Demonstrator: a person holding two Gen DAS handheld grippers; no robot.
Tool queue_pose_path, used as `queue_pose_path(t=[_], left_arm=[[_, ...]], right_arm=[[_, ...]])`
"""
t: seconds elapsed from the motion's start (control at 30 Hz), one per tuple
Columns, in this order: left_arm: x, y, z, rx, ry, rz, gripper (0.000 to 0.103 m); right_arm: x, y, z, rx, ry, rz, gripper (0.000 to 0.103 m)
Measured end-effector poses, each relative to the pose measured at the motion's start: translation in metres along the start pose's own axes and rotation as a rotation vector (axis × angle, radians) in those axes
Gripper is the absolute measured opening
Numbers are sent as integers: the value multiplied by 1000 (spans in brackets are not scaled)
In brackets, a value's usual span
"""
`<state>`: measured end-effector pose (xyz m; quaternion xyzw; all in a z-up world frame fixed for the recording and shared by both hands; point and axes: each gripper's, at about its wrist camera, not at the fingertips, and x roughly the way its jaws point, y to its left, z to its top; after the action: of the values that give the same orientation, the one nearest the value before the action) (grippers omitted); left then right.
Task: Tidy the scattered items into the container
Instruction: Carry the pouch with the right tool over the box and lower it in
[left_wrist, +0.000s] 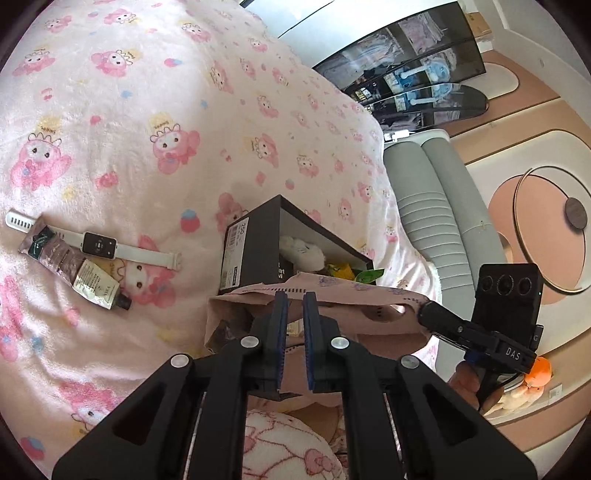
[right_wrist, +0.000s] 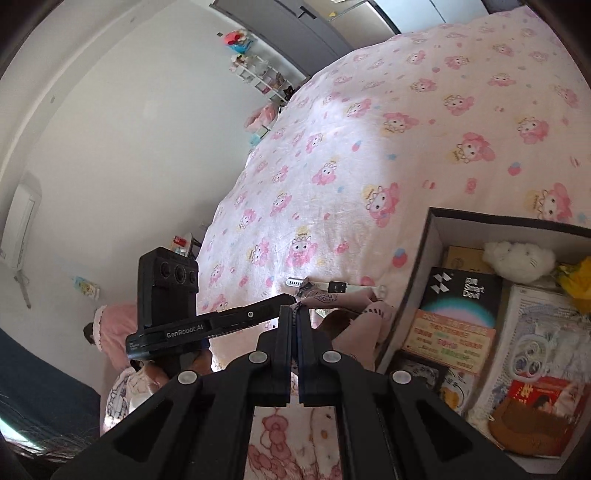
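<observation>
Both tongs, left (left_wrist: 295, 302) & right (right_wrist: 297, 310), clamped on pink pouch (left_wrist: 332, 299); keep level, centre over box (left_wrist: 255, 236) pre-release.

Black left gripper (left_wrist: 294, 295), blue pads (left_wrist: 282, 306), silver screws (left_wrist: 340, 343)

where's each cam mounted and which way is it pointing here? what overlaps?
Left wrist: on the left gripper, looking along its fingers and down at the bed; pinches a pink packet by the black box; right gripper and a hand show at right.
Right wrist: on the right gripper, looking down across the bed toward a white wall; shut on the same packet's edge; left gripper crosses in from left.
Shared: packet, box, white smartwatch, tube, pink blanket.
</observation>
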<state>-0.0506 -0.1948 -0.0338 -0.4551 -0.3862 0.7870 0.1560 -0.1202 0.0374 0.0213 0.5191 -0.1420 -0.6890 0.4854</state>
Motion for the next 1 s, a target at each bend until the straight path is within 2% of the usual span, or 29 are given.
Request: queue_pose_path(t=[0.1, 0.2, 0.33, 0.43, 0.5, 0.53, 0.57, 0.67, 0.73, 0.8, 0.87, 0.97, 1.0], left_arm=[[18, -21, -3, 35, 47, 0, 6], [43, -52, -6, 79, 102, -2, 13], [97, -89, -10, 115, 204, 6, 19], [140, -107, -16, 151, 265, 69, 20], [163, -115, -19, 199, 248, 106, 20], [168, -118, -21, 239, 194, 123, 20], [172, -117, -22, 255, 170, 178, 20], [169, -112, -23, 253, 161, 169, 23], [167, -103, -23, 232, 149, 225, 36], [177, -88, -21, 172, 191, 260, 40], [195, -74, -23, 119, 264, 309, 40], [216, -72, -27, 133, 327, 374, 43], [222, -75, -27, 157, 332, 389, 49]], right_arm=[[-29, -18, -9, 19, -46, -26, 1], [-53, -39, -17, 40, -80, -60, 1], [-77, -71, -29, 84, -119, -106, 1], [-86, -97, -40, 105, -132, -171, 1], [-90, -119, -47, 123, -133, -230, 1], [-92, -131, -50, 142, -134, -243, 1], [-94, -145, -52, 165, -134, -251, 1], [-95, -183, -62, 233, -143, -319, 2], [-92, -200, -72, 255, -142, -313, 2], [-88, -211, -81, 279, -148, -267, 2], [-86, -210, -85, 263, -175, -242, 2], [-84, -194, -82, 191, -176, -306, 3], [-83, -187, -83, 154, -183, -335, 4]])
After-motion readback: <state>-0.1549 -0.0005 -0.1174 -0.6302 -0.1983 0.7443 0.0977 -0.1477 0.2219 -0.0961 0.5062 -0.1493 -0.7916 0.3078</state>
